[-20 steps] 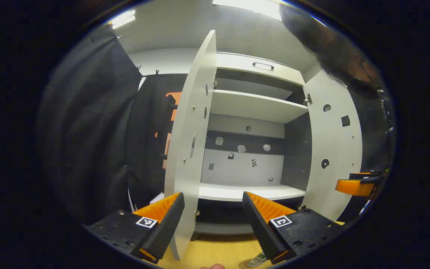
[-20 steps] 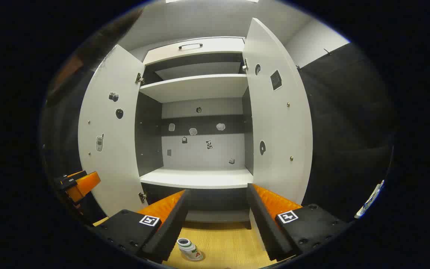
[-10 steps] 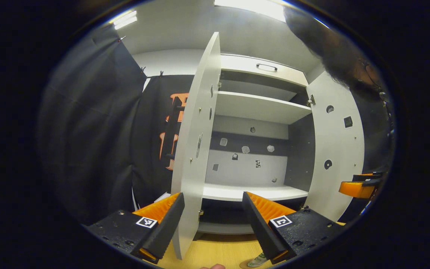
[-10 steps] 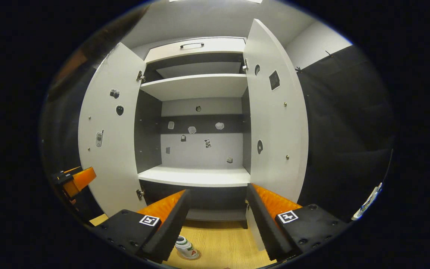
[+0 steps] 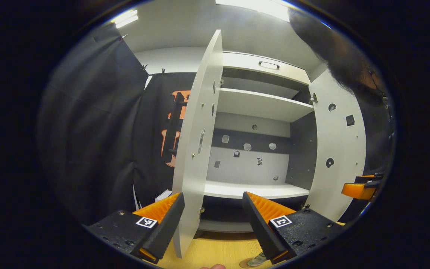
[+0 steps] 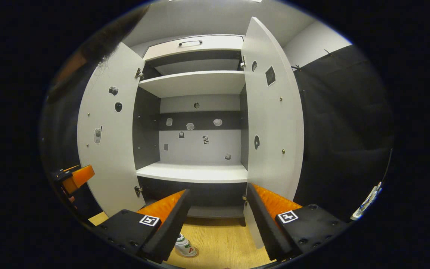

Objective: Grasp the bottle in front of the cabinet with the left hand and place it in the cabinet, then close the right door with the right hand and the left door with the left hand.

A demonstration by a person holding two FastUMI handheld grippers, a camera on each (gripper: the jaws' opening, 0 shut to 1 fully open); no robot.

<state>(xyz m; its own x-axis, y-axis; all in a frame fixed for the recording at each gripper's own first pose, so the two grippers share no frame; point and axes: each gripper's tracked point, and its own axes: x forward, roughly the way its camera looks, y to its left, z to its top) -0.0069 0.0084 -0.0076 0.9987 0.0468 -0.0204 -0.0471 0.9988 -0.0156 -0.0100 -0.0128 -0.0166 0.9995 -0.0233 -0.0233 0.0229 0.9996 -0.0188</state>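
The small white bottle (image 6: 183,247) with a green and red label stands on the wooden floor (image 6: 222,243) before the open white cabinet (image 6: 194,172), just below my right gripper's left finger. In the left gripper view the bottle (image 5: 256,260) peeks out at the bottom edge, beside the right finger. My left gripper (image 5: 212,195) is open and holds nothing; the left door (image 5: 196,149) stands edge-on between its fingers, farther off. My right gripper (image 6: 218,189) is open too, facing the lower shelf. Each gripper shows at the other view's edge: left gripper (image 6: 75,177), right gripper (image 5: 358,186).
Both doors are swung wide: left door (image 6: 106,142), right door (image 6: 274,123). The shelves (image 5: 259,106) are bare, with small stickers on the back panel. Black cloth walls flank the cabinet. A person's hair (image 5: 330,41) hangs in at the top.
Both grippers have shifted slightly; the bottle has slid lower in both views and the left door's edge has moved right in the left gripper view. Both grippers stay open.
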